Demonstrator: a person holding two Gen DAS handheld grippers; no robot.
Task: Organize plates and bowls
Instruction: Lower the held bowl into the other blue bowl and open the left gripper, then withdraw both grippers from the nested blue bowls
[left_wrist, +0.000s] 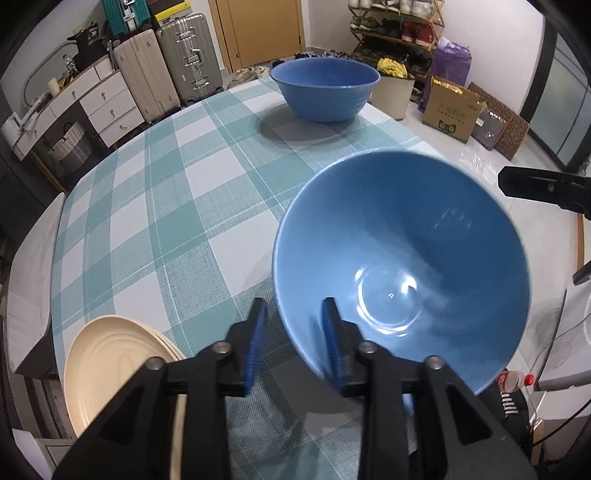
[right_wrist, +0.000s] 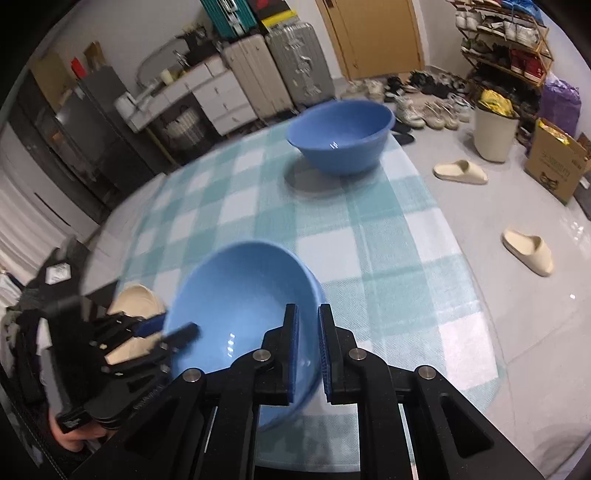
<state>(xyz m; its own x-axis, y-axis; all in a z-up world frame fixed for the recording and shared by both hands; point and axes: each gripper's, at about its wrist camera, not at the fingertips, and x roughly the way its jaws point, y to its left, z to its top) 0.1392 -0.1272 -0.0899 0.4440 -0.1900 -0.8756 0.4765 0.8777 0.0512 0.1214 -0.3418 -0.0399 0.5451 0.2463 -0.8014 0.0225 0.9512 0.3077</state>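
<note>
Here the near blue bowl (right_wrist: 236, 314) was tilted and lifted off the checked tabletop (left_wrist: 177, 192), its rim clenched between the pads of the right tool (right_wrist: 307, 350). The left tool (left_wrist: 293, 343) stood with its pads apart on either side of the same bowl's rim, one pad inside, one outside; contact could not be confirmed from the left wrist view, so likely released. A second blue bowl (left_wrist: 325, 90) sat upright at the far edge of the tabletop, well apart from the held one. A stack of cream plates (left_wrist: 118, 365) lay at the near left corner, just beside the left tool. Motion blur softened the held bowl's rim in both views.
</note>
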